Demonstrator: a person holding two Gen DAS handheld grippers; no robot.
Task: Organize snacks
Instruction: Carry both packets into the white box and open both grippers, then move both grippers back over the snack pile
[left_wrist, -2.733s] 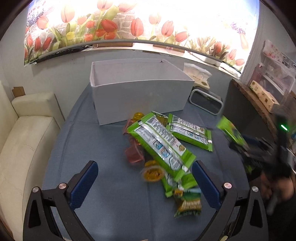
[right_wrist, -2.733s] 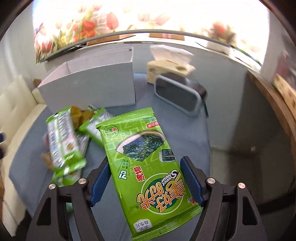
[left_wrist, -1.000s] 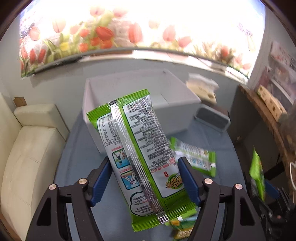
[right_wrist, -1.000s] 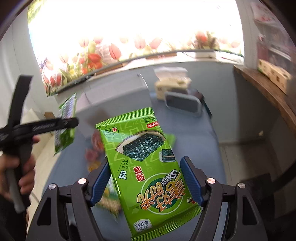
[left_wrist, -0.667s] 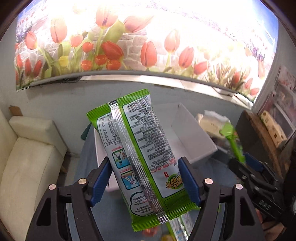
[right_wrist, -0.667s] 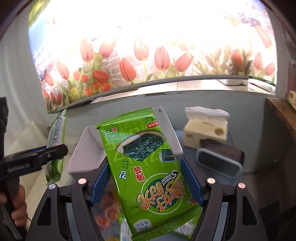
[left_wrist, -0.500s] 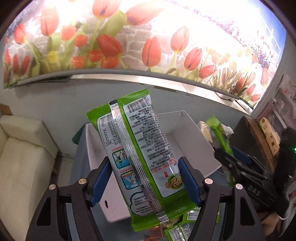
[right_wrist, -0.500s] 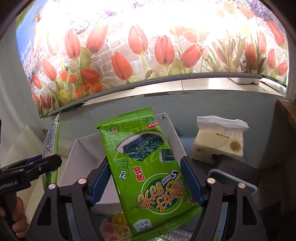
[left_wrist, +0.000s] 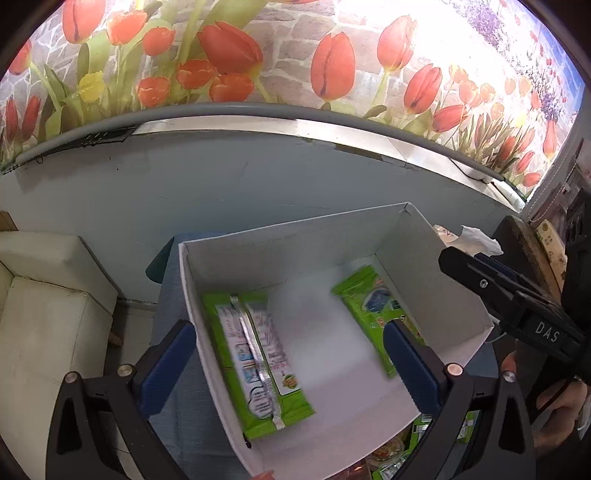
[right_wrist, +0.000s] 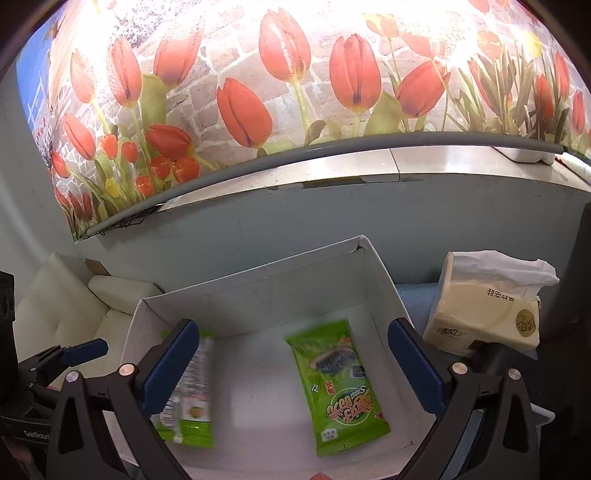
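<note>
A white box (left_wrist: 295, 236) stands on the blue-clothed table below both grippers; it also shows in the right wrist view (right_wrist: 258, 284). Inside it lie a green snack pack with its silver seam up (left_wrist: 258, 358) at the left and a green seaweed pack (left_wrist: 373, 310) at the right. The right wrist view shows the seaweed pack (right_wrist: 340, 387) and the other pack (right_wrist: 192, 398), both blurred. My left gripper (left_wrist: 291, 365) is open and empty above the box. My right gripper (right_wrist: 291, 369) is open and empty above it too.
More green packs and jelly cups (left_wrist: 417, 446) lie on the table in front of the box. A tissue pack (right_wrist: 487, 299) stands to the box's right. A cream sofa (left_wrist: 44, 302) is at the left. A tulip mural wall (right_wrist: 295, 92) rises behind.
Both grippers have opened and let go of their packs, which now lie in the box. Before that both grippers rose from the table and moved over the box.
</note>
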